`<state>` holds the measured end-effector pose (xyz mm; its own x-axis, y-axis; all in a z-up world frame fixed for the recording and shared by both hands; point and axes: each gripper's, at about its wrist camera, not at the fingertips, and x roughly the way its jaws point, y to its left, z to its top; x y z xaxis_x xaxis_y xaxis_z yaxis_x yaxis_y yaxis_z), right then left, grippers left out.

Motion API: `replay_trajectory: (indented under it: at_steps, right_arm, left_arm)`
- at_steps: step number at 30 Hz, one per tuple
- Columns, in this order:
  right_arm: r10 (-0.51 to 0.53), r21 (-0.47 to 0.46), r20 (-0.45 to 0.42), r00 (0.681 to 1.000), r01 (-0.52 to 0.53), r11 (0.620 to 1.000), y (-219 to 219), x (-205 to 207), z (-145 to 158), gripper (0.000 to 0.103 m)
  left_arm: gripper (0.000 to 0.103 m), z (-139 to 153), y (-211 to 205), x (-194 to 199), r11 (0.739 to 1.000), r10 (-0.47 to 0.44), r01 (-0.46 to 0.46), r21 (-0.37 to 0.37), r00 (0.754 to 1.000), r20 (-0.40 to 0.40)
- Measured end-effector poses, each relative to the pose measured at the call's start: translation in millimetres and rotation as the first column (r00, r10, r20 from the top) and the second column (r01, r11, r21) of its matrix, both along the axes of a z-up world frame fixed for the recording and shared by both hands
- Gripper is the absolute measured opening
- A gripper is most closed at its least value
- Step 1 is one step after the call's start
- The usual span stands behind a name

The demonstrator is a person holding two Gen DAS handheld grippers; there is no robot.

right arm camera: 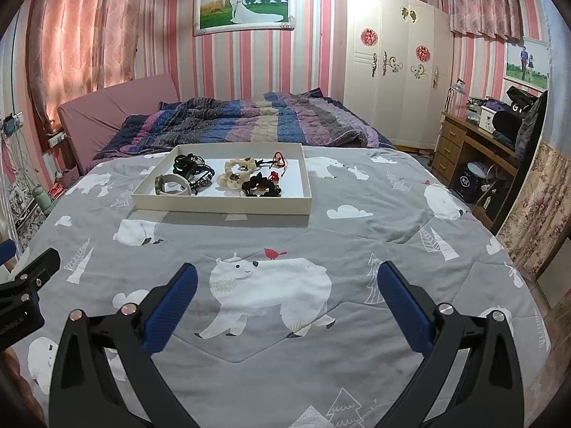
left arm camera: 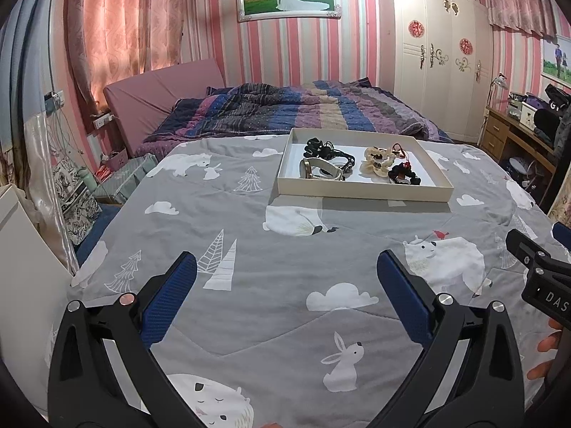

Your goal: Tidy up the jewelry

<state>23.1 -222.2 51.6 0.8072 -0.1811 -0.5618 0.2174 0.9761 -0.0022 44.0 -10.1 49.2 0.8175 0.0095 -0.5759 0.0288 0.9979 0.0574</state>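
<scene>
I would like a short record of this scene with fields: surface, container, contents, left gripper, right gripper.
surface: grey blanket with bear and tree prints
container: shallow white tray lying on the blanket
contents: watch, cream scrunchie, black scrunchie, dark cords, all inside the tray
left gripper: open, holds nothing, apart from the tray
right gripper: open, holds nothing, apart from the tray

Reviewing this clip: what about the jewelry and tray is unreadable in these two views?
- Black cords, both views: tangled and too small to count pieces.
- Tray floor, nearest strip: hidden by its front wall, both views.
- Watch face: turned sideways, unreadable.
- Right gripper in the left wrist view: cut off by the frame edge.
</scene>
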Motion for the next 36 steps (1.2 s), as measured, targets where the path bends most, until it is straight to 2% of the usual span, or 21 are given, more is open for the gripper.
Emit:
replay_trajectory:
  at_steps: [36]
  right_arm:
    - [-0.013,-0.007,0.008,1.0,0.013,1.0,-1.4,-2.5,3.9,0.101]
  left_arm:
    - [0.1,0.2,-1.3,0.3,1.0,0.008,-0.008,0.01,1.0,0.003]
